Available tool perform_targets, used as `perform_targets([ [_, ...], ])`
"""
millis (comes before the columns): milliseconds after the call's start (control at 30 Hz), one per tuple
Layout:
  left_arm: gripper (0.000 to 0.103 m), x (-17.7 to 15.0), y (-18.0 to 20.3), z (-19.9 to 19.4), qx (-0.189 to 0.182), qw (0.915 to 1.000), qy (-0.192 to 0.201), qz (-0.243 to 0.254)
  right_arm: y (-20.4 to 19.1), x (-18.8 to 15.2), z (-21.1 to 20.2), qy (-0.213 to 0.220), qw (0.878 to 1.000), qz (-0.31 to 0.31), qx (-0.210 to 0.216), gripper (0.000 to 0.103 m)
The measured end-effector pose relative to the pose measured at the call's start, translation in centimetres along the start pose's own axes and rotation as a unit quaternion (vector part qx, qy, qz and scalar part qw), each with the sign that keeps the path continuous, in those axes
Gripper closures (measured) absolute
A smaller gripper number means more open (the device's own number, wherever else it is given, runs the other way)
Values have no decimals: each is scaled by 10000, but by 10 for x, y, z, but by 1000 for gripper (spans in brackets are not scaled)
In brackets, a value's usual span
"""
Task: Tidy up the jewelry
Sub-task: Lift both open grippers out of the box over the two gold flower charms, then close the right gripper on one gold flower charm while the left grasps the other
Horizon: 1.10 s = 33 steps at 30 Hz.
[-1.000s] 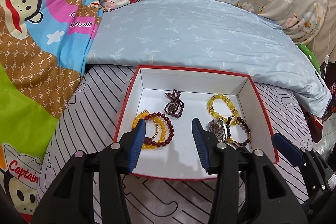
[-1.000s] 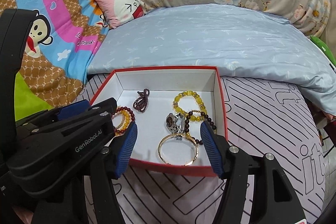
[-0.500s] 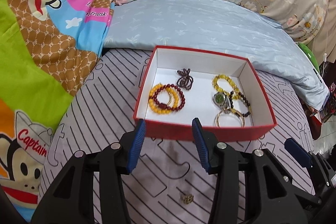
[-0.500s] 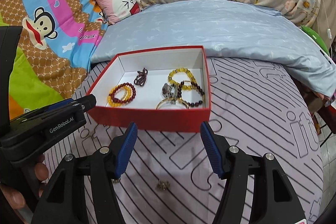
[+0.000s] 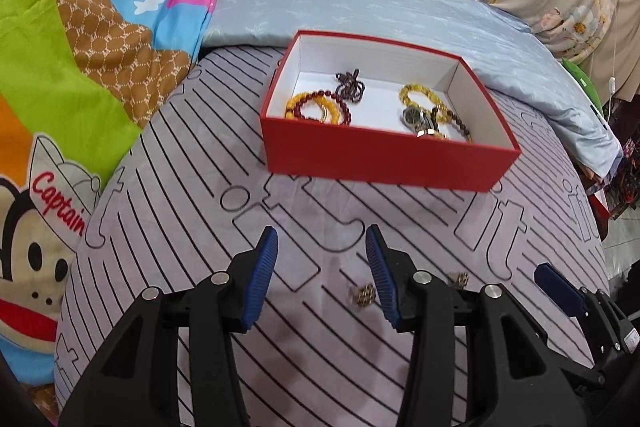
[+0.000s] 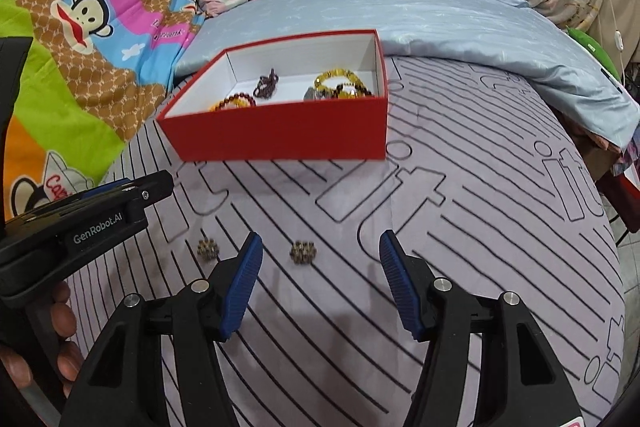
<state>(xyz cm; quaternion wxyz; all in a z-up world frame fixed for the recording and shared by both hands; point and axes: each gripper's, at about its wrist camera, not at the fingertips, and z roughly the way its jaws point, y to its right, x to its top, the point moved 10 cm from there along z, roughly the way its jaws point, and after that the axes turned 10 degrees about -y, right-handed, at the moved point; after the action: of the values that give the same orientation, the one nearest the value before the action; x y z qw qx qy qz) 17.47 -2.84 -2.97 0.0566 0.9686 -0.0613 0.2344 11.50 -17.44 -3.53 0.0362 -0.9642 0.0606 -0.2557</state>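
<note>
both tongs (image 5: 320, 267) (image 6: 320, 267) tilted down — jaws apart, empty, over striped bedspread (image 6: 480, 227)

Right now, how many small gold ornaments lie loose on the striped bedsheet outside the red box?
2: one ornament beside the left gripper, another between the right gripper fingers' tips. More may be hidden.

Both grippers hover side by side, short of the red box (image 5: 384, 155) and pointing down at the bedding in front of it. The left gripper (image 5: 322, 277) stands open, nothing between its blue pads. The right gripper (image 6: 320, 281) is open too; its jaws have just been closing, empty. A hand (image 6: 48, 351) grips the left gripper's handle.
</note>
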Motion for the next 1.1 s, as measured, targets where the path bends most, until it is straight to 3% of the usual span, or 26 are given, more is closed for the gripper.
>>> perform_targets([
  [233,59,-27,-3,12,52,9998,-189,106,-2,-14,17,-133,9999,-57,5,51],
  [567,56,-45,-9,21,12,9993,-338,138,-12,-8,40,-223,9996,-169,15,60],
  [900,54,-46,1,24,-105,9990,-348,249,-15,-7,48,-222,9993,-286,-109,85],
  [1100,54,-47,9,27,-126,9988,-350,330,-14,-9,47,-213,9994,-276,-58,86],
])
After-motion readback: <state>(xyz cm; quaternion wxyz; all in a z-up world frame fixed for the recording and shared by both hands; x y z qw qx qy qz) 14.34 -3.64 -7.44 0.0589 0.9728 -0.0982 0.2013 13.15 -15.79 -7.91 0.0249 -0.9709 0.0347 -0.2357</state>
